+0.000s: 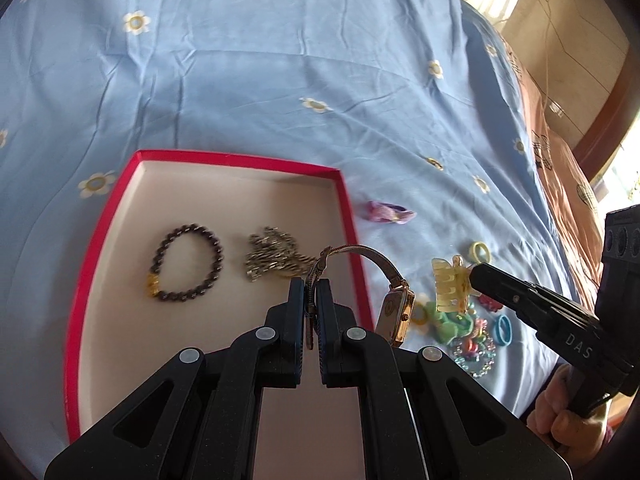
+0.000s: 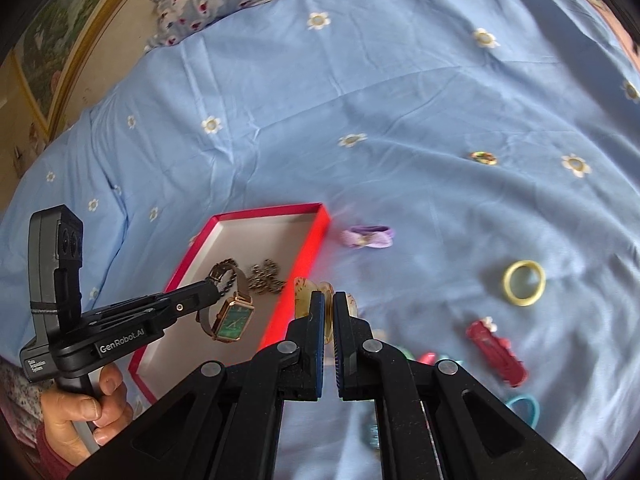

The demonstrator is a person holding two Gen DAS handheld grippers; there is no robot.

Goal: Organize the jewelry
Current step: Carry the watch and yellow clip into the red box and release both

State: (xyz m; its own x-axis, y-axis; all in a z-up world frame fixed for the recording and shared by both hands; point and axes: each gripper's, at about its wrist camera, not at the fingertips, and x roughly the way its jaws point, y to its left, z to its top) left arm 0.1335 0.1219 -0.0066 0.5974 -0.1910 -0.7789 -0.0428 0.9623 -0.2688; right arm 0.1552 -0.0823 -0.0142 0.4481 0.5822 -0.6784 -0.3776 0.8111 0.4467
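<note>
In the left wrist view the left gripper has its black fingers pressed together on the mesh strap of a gold square-cased wristwatch with a green dial, whose case hangs just right of the fingers, over the right rim of the shallow red cardboard box with a pale lining. Inside that box, left of the fingers, lie a dark beaded bracelet with a gold charm and a heap of bronze chain, apart from each other. In the right wrist view the right gripper has its fingers closed on a translucent yellow claw hair clip, held at lower centre of the frame just beside the box's right wall. Out on the light blue flowered bedsheet, to the right, sit a purple bow hair tie, a yellow ring-shaped hair band, a dark red hair clip and a teal hair band at the lower right. A small multicoloured ring lies farther up, well apart from the rest. At the lower left a person's hand grips the left gripper's handle.
</note>
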